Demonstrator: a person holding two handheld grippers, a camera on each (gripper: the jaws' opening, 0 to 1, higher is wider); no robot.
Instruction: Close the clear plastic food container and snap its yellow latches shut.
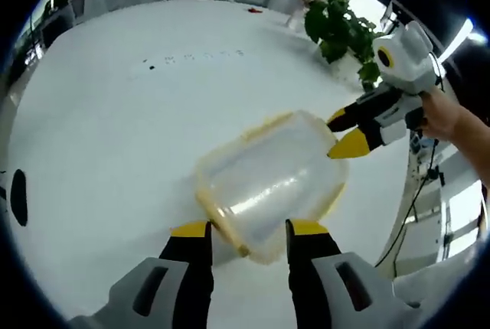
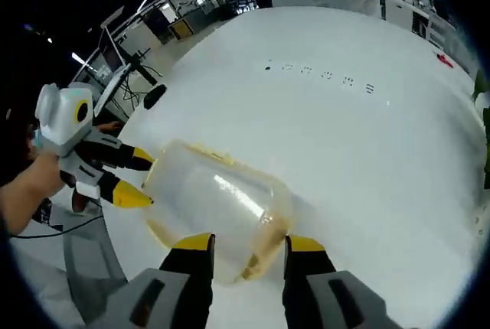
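Container (image 1: 268, 184) flanked on table (image 1: 115, 130) | left gripper (image 1: 249, 229), right gripper (image 2: 249, 243): jaws apart, nothing clamped | risk: container skidded if latches (image 1: 210, 210) are pushed off-centre

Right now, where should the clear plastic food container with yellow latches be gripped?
At its two short ends, one gripper from each side. The clear plastic food container lies lengthwise between the left gripper and right gripper, open jaws straddling the latch-trimmed ends.
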